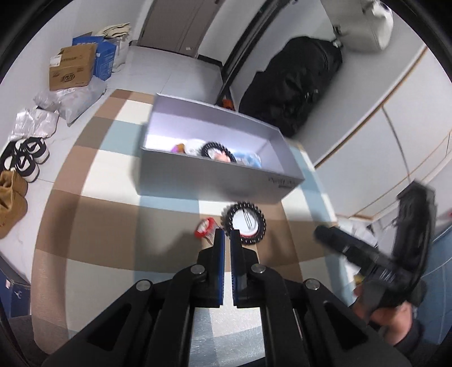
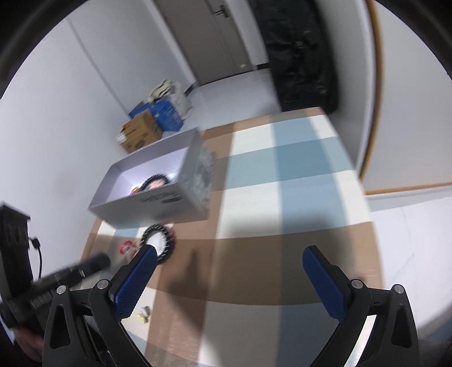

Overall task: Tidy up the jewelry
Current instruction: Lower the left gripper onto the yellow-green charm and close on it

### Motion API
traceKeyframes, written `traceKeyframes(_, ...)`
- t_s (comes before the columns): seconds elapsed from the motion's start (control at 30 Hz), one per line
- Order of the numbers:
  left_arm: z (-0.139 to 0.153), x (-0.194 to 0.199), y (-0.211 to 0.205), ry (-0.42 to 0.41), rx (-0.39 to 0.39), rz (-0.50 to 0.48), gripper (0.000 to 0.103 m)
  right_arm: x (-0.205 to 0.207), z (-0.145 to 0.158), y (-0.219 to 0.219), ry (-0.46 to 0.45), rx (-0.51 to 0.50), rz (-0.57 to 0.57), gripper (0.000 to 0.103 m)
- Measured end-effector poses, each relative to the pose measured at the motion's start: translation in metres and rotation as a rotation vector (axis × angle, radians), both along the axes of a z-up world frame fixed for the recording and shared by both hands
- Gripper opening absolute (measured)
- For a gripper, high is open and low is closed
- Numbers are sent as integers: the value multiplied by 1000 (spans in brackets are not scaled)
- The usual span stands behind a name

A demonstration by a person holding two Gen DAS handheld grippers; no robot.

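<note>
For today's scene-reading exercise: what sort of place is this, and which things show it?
Probably a home entryway: shoes by the wall, a door, cardboard boxes on the floor beside a checked mat.

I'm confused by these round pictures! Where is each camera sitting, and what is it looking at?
Left wrist: on the left gripper, nearly shut, facing the grey box and beaded ring; the person's right hand shows.
Right wrist: on the right gripper, open, looking over the checked mat.
Shared: box, ring, mat, red item.

Two black bead bracelets [image 1: 245, 223], one grey box [image 1: 220, 180], two cardboard boxes [image 1: 72, 67].
</note>
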State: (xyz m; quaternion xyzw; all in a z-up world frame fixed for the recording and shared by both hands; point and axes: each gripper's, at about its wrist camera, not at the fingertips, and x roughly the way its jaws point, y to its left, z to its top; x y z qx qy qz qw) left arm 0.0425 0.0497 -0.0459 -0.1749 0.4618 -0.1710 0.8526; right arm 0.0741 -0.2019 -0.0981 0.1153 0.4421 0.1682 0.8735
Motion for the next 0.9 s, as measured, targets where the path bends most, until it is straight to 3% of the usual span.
traceKeyframes(0.13, -6, 1, -9, 36, -69, -68, 0, 0, 0, 19, -24, -59, 48, 103)
traceKeyframes(0.23, -5, -8, -35, 42, -27, -186, 0, 6, -2, 13, -15, -49, 13, 103)
traceKeyframes(0.3, -8, -15, -52, 37, 22, -241, 6, 10, -2, 5, 1, -21, -21, 103)
traceKeyframes(0.37, -15, -19, -69, 39, 96, -274, 26, 12, -2, -3, 6, 10, -52, 103)
traceKeyframes(0.43, -22, -20, -77, 48, 125, -282, 30, 13, -1, -11, 8, 34, -81, 103)
traceKeyframes(0.6, -31, -16, -93, 16, 208, -256, 30, 11, 3, -15, 1, 50, -90, 103)
traceKeyframes(0.8, -37, -17, -103, -10, 283, -277, 9, 9, 5, -10, -10, 45, -66, 103)
traceKeyframes(0.9, -38, -24, -113, -41, 342, -292, 8, 8, 7, -10, -15, 52, -63, 103)
